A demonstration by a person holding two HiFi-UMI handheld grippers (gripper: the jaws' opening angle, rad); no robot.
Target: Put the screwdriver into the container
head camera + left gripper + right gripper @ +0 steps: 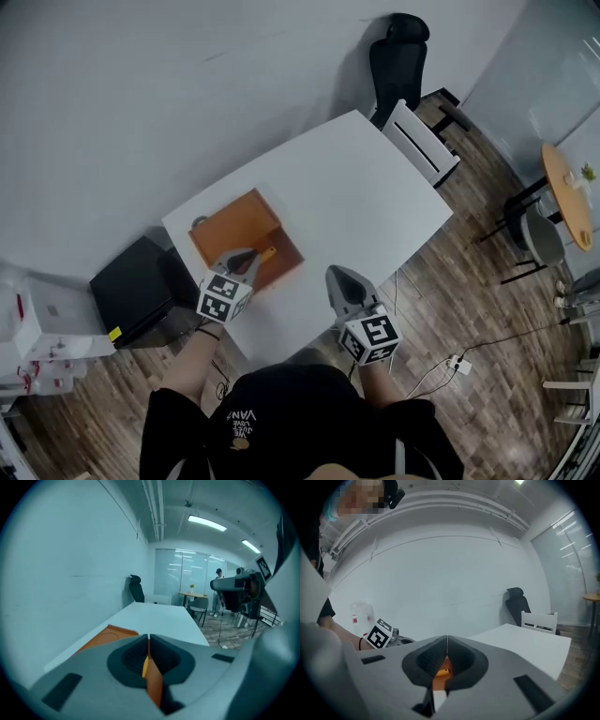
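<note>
While your 2 hands work at the near edge of the white table (366, 197), each holds its gripper out over the tabletop. Your left gripper (251, 264) has its jaws drawn almost fully together, leaving only a thin slit. In the left gripper view (148, 638), a narrow yellow sliver of the screwdriver (144, 666) is pinched in that slit. From the head view, the screwdriver's (268, 252) yellow end juts out past the jaw tips. It is held over the near right part of the orange container (234, 230), not lying in it.

Your right gripper (338, 274) sits just right of the container, apart from the left one. Its own view (447, 640) shows the 2 jaws meeting tip to tip with nothing gripped. Only a patch of the orange container and a speck of yellow show through the hollow behind the tips. The left gripper's marker cube (378, 637) shows at that view's left.

The container is an open-topped box on the table's left half, close to the wall, and its rim (110, 633) shows below your left jaws. At the table's far end, 1 white chair (422, 141) is tucked in, with 1 black office chair (398, 56) behind it. On the floor to your left is a black box (141, 286). Far to the right is a round wooden table (565, 192).
</note>
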